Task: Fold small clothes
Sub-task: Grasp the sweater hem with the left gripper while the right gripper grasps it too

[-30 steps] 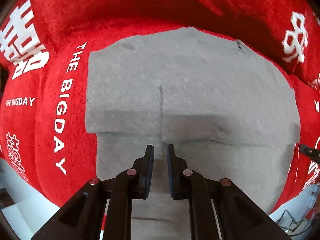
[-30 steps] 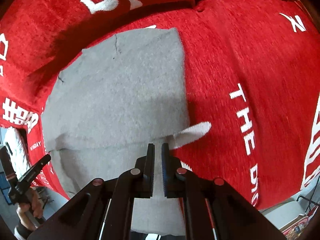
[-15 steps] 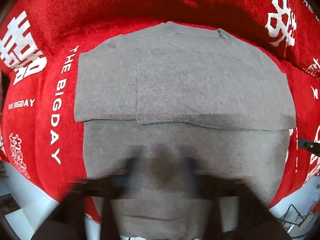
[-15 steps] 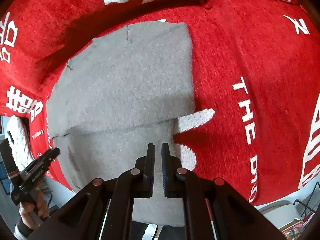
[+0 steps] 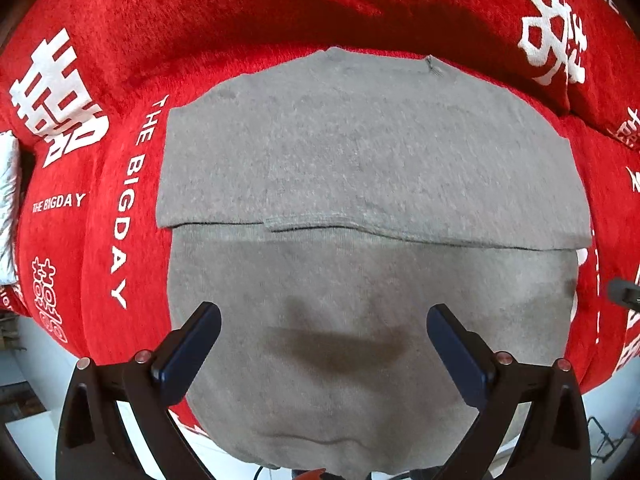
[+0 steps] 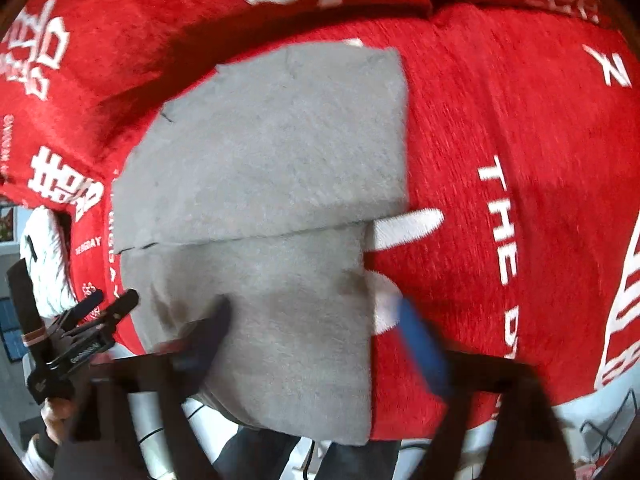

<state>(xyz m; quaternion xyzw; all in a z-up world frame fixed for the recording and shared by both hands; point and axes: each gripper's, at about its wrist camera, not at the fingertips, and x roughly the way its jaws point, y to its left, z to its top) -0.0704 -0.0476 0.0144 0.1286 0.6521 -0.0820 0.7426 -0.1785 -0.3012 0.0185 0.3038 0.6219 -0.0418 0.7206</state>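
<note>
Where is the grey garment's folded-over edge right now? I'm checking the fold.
In the left wrist view, the grey knit garment's folded edge runs across mid-frame, beyond the open left hand-held gripper, on the red lettered blanket.

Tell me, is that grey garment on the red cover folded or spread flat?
Folded. The grey garment has its far part doubled over the near part, with a layered edge running across its middle; both views show that step.

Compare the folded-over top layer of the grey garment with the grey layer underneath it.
The folded-over layer lies on the far part of the grey garment, while the lower layer runs toward the cameras and hangs over the red cover's near edge. The folded-over layer is evenly lit; the lower layer carries dark shadows. The folded-over layer's sides reach slightly beyond the lower layer's. Both are the same plain grey knit.
</note>
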